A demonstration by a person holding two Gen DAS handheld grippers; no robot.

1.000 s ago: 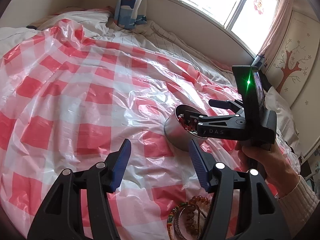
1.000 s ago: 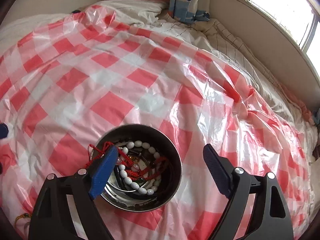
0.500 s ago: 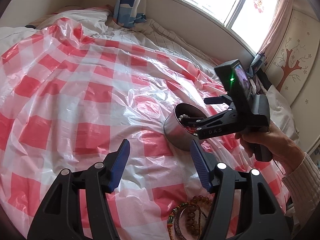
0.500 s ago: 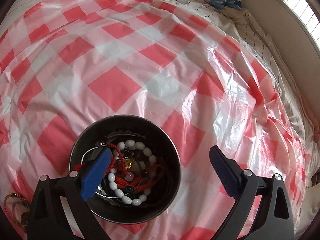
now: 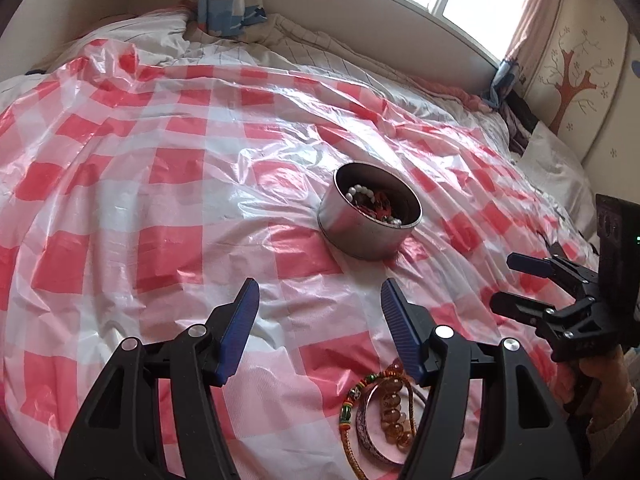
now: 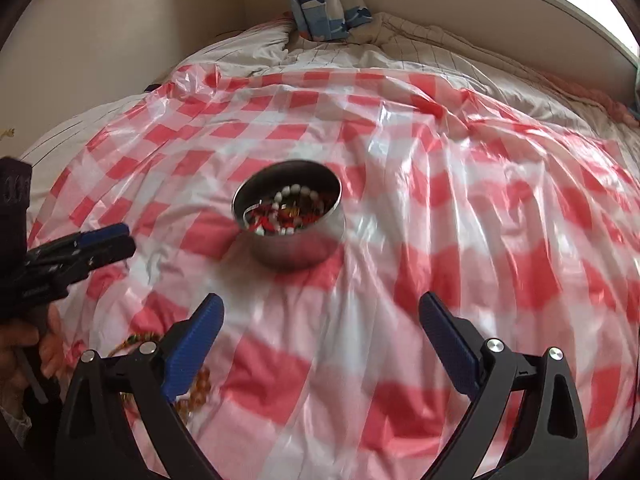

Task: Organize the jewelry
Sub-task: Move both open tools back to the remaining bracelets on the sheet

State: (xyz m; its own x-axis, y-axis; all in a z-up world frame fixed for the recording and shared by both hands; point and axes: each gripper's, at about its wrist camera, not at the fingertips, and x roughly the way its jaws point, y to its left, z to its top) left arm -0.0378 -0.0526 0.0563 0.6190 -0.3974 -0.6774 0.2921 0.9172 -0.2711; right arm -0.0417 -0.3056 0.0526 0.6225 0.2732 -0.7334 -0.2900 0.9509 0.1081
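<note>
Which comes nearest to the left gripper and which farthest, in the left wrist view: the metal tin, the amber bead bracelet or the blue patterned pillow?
1. Amber bead bracelet, just beneath the left gripper's right finger.
2. Metal tin, mid-sheet, ahead and slightly right.
3. Blue patterned pillow, against the far wall.

Red-and-white checked plastic sheet (image 5: pixel 168 184) covers a bed; a silver metal tin (image 5: pixel 362 232) holds white and red beads; amber bead bracelet (image 5: pixel 394 412) lies beside a multicoloured cord; black grippers have blue finger pads (image 5: pixel 240 332)
</note>
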